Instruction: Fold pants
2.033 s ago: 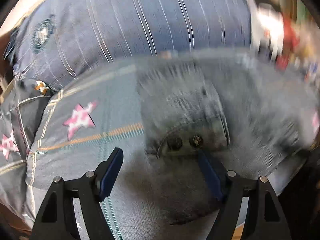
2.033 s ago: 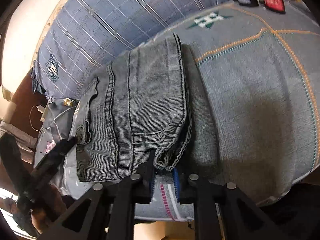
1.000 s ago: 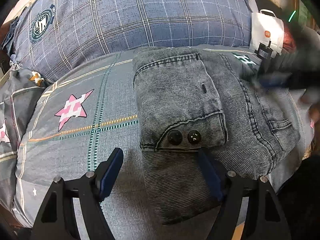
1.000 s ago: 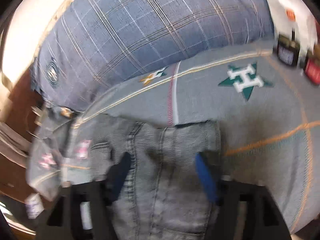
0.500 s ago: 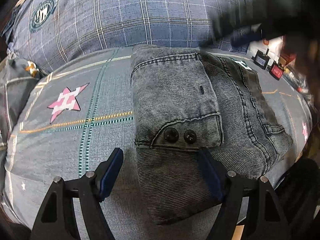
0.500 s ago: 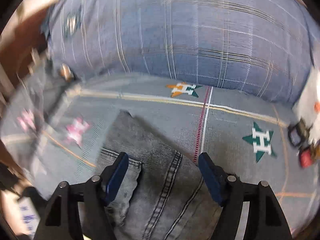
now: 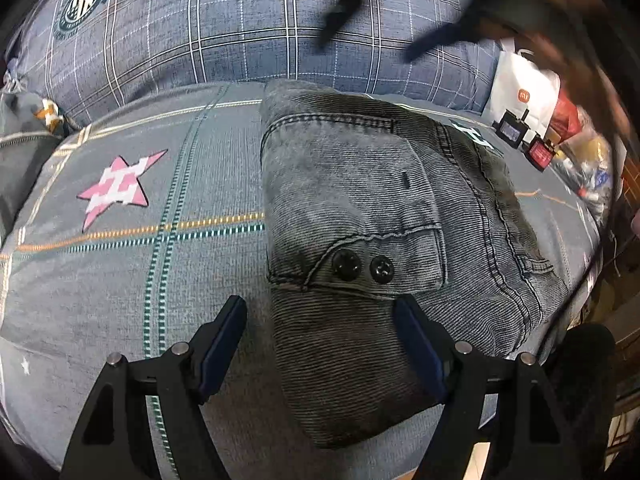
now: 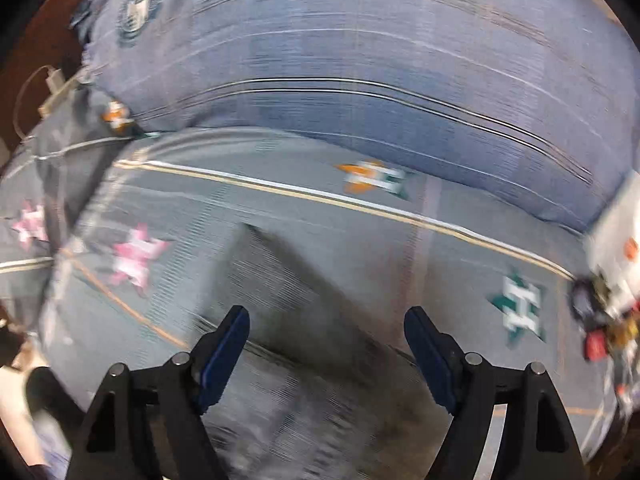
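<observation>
Lying folded compact on bed (image 7: pixel 120 280), grey jeans (image 7: pixel 360 208), pocket btns up. Hovering over near edge w/ left gripper (image 7: pixel 320 344), jaws spread, empty. Opening jaws on right gripper (image 8: pixel 326 344), nothing pinched, above jeans.

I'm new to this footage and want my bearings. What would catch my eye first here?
The folded grey denim pants dominate the middle of the bed, two black buttons facing up. They lie on a grey quilt with a pink pixel star, below a blue plaid pillow. The left gripper hovers open over the pants' near edge; the right gripper's jaws are opening, gripping nothing.
</observation>
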### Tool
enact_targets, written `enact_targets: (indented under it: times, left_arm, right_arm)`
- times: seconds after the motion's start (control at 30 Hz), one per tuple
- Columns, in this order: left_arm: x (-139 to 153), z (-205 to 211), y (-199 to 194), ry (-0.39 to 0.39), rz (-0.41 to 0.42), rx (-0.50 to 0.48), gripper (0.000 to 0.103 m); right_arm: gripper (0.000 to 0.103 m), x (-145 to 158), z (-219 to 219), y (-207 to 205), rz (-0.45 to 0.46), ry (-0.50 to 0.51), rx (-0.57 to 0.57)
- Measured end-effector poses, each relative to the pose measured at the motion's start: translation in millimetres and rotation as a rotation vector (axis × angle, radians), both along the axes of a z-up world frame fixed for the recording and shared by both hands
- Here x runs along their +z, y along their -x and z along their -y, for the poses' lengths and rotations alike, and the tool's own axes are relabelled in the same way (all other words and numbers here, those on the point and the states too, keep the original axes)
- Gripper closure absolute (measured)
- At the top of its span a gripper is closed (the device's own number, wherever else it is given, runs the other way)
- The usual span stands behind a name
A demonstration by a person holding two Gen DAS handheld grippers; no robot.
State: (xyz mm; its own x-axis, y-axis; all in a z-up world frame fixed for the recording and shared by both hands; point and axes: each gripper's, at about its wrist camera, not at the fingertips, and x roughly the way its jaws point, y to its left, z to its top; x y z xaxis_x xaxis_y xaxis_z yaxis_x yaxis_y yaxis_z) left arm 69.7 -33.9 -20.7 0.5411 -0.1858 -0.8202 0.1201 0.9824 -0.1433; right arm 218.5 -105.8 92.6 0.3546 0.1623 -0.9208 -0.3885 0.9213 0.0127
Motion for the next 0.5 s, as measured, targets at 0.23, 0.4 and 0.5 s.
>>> enact_targets:
  times: [0.23, 0.4, 0.5]
  left_arm:
    - [-2, 1, 1, 0.001, 0.007, 0.000, 0.026]
    - [-7, -9, -2, 0.022, 0.000, -0.001, 0.025]
    - [-8, -11, -3, 0.027, 0.001, -0.002, 0.025]
  right_arm:
    - [0.023, -55, -62, -39, -0.205, 0.126, 0.125]
    - [0.024, -58, -35, -62, -0.120, 0.181, -0.014]
    - [0.024, -46, -28, -55, -0.052, 0.183, -0.042]
